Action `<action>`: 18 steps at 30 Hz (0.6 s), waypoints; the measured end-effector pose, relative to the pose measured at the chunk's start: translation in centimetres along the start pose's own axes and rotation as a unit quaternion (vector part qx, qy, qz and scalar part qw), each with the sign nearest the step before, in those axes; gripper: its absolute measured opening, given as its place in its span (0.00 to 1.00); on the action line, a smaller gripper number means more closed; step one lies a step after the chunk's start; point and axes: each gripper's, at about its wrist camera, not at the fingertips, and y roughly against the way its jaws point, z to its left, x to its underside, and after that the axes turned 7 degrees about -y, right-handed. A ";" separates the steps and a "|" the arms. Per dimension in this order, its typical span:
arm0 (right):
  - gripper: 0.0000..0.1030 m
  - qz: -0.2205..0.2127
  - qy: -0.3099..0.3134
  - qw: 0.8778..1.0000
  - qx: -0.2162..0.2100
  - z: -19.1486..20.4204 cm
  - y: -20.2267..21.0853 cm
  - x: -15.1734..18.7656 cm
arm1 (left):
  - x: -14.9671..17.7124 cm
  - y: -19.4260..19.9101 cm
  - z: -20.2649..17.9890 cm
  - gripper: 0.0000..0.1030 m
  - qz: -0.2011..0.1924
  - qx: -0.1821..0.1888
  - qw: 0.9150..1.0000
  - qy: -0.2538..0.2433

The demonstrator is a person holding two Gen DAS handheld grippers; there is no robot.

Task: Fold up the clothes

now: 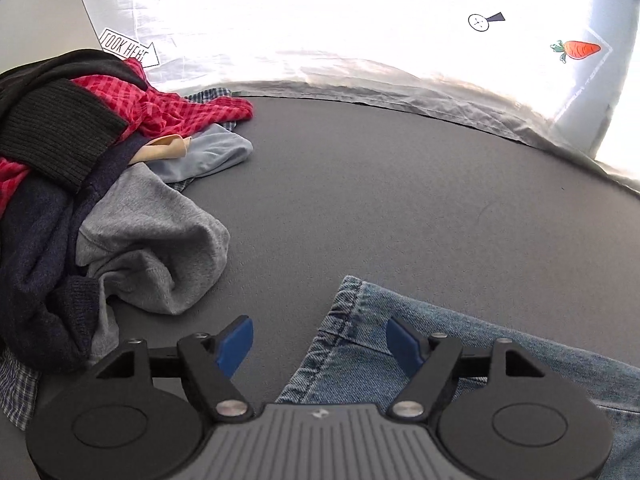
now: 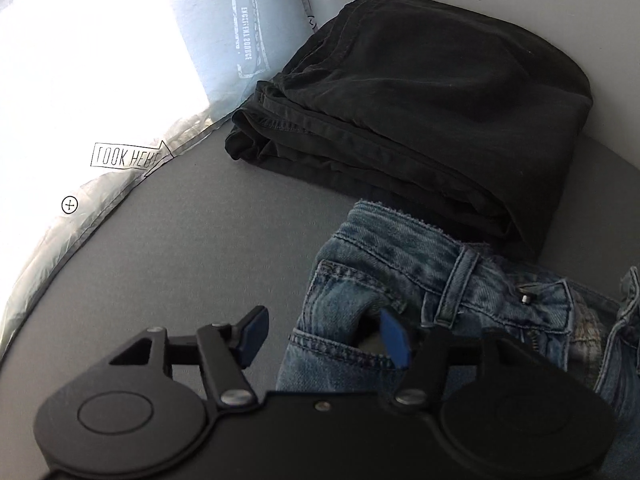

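Jeans (image 2: 420,280): faded blue denim, stitched seams, belt loop, metal rivet, frayed waistband; lying on the grey table (image 1: 360,184) beside folded black trousers (image 2: 420,100). Left gripper (image 1: 320,344): spread, nothing pinched, above the hem. Right gripper (image 2: 324,336): spread, empty, over the pocket. Backdrop sheet (image 1: 320,20): mirrored "LOOK HERE" arrow, carrot print.

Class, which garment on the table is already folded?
The black trousers, stacked in neat flat layers; the blue jeans lie unfolded and the other clothes form a crumpled heap.
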 end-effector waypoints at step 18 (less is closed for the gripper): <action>0.17 -0.003 0.099 0.992 0.078 2.0 -1.9 1.6 | 0.4 -2.9 -3.0 0.19 -0.043 0.026 0.997 -0.063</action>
